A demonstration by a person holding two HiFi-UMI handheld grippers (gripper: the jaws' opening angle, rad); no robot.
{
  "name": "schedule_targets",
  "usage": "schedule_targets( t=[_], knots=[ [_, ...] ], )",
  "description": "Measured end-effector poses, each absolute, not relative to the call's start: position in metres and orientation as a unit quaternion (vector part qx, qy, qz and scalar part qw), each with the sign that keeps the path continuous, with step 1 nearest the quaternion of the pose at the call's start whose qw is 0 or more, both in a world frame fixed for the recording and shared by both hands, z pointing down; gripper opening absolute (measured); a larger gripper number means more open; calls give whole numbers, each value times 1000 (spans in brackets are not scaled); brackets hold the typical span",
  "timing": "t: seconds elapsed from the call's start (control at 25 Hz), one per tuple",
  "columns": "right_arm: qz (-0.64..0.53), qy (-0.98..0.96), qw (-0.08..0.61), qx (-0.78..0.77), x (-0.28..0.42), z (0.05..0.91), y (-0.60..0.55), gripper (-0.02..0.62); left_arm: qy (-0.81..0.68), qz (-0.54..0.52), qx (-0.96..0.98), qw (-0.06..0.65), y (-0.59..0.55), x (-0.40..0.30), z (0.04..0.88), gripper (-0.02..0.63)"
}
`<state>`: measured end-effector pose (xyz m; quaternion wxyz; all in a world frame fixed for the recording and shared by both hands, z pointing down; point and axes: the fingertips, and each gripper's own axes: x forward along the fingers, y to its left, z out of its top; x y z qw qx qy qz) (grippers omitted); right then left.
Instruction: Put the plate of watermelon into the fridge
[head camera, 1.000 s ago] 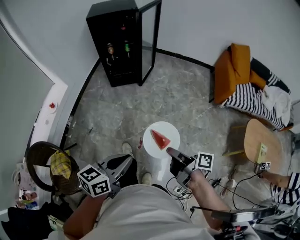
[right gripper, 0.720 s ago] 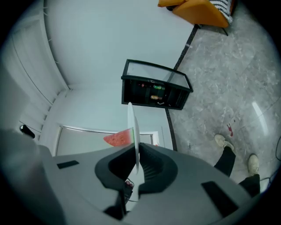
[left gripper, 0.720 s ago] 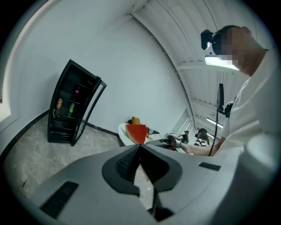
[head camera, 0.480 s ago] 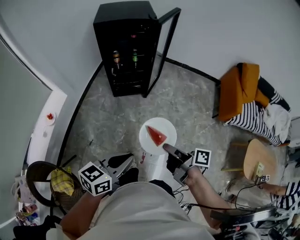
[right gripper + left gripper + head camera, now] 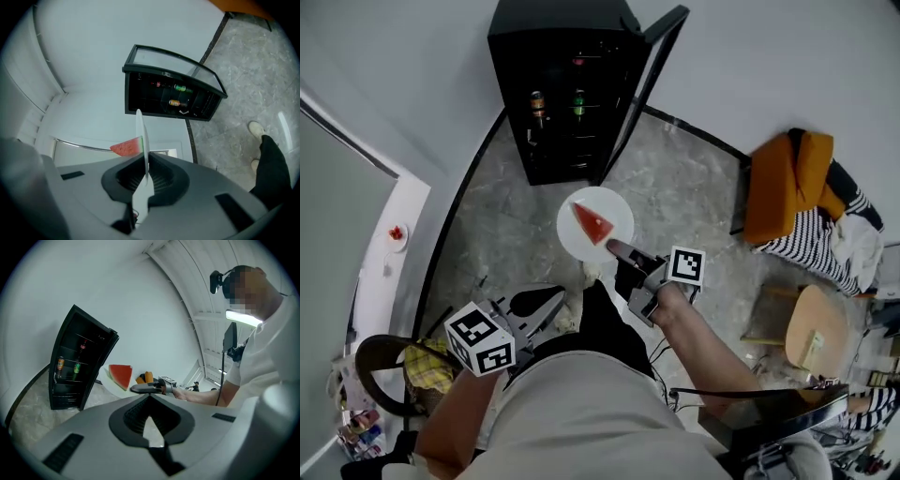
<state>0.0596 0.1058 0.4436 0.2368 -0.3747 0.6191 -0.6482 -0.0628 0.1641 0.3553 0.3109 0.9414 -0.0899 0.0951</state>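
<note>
right tool [image 5: 620, 249]: jaws clamped on the rim of the white plate [image 5: 574, 246], on the side away from the fridge [image 5: 551, 42]; in the right gripper view the plate [image 5: 140, 136] stands edge-on between the pads, rim pinched; watermelon wedge [image 5: 592, 223] lies about mid-plate, a single slice, red flesh; the right gripper view shows the wedge [image 5: 126, 147] off one face of the plate.

plate is in the air over the floor [image 5: 694, 187], in front of the fridge's open front and close to it; not inside.

left tool [image 5: 546, 302]: jaws together, nothing between them; the left gripper view shows the tips [image 5: 149, 423] meeting; it hangs low by the person's body, farther from the fridge than the plate, well apart from both.

fridge: black, upright, against the wall; door [image 5: 649, 67] swung open; two bottles on a shelf inside, one orange-labelled [image 5: 537, 103], one green [image 5: 578, 101], side by side.

orange chair [image 5: 783, 183] sits well off to the door side of the fridge in the head view; striped cloth [image 5: 825, 253] drapes beside it; round wooden tabletop [image 5: 811, 328] farther still from the fridge.
</note>
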Motion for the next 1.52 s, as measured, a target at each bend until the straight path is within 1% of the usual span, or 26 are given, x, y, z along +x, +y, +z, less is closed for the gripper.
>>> schedule_targets(
  t=[0.24, 0.56, 0.76, 1.04, 1.52],
  knots=[
    [-648, 618, 238, -376, 62, 464, 13, 28, -98, 97, 939, 314, 119, -55, 351, 11],
    [-657, 603, 240, -385, 75, 510, -137, 26, -114, 108, 936, 315, 10, -29, 356, 11],
    [-668, 595, 231, -383, 74, 541, -212, 26, -127, 110, 928, 331, -43, -16, 361, 11],
    [-676, 582, 234, -386, 78, 569, -288, 28, -137, 111, 929, 324, -87, 5, 364, 11],
    [-684, 560, 236, -404, 74, 611, -383, 28, -160, 109, 923, 333, -134, 4, 385, 11]
  ],
)
